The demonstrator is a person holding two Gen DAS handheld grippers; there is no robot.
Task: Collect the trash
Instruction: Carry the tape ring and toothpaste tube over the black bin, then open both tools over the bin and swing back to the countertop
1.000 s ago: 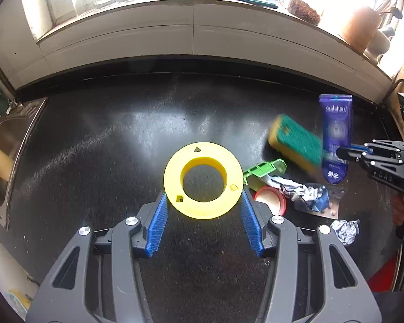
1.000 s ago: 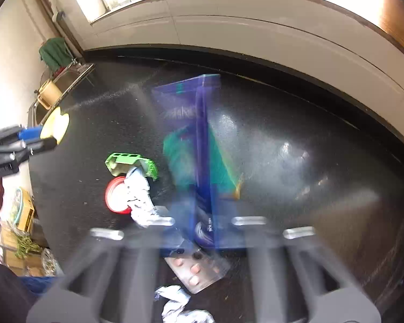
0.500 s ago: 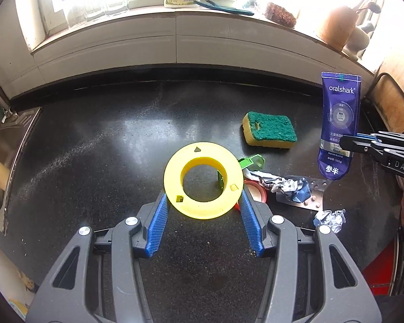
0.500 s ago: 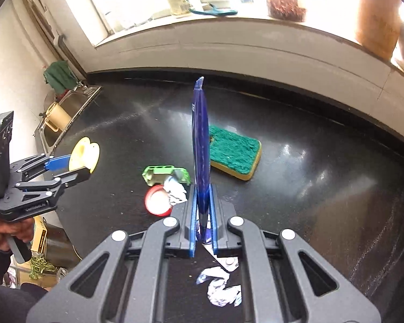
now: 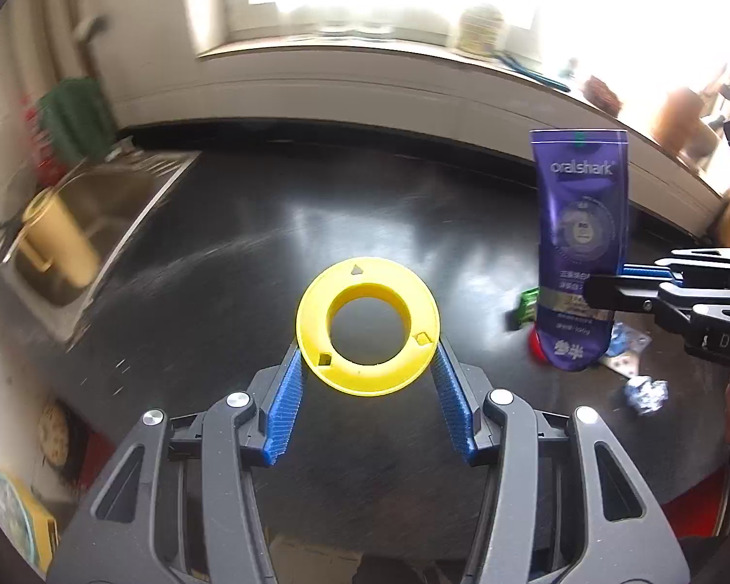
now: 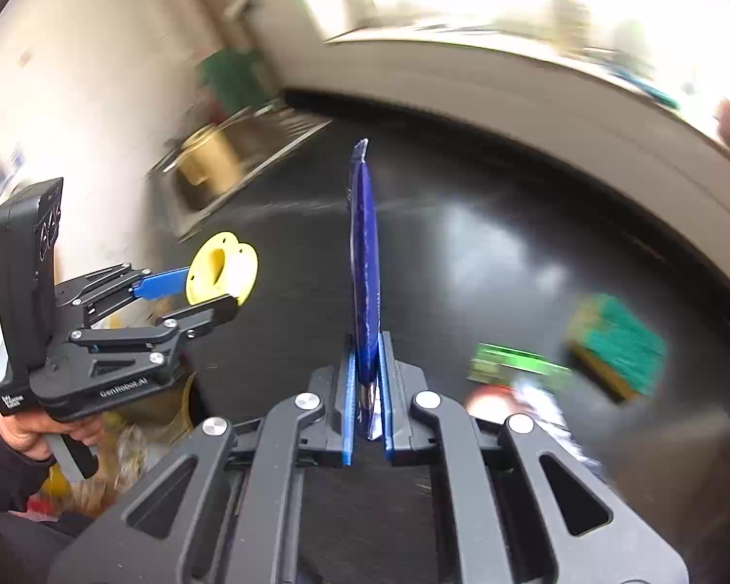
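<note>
Right gripper (image 6: 365,399) clamps an upright purple tube (image 5: 579,243); left gripper (image 5: 365,384) grips a yellow ring (image 5: 367,326), remaining litter nearer the right

Both wrist cameras looked steeply down over own fingers, close above black countertop (image 5: 180,321); each caught other gripper, shared sink (image 6: 204,185).
</note>
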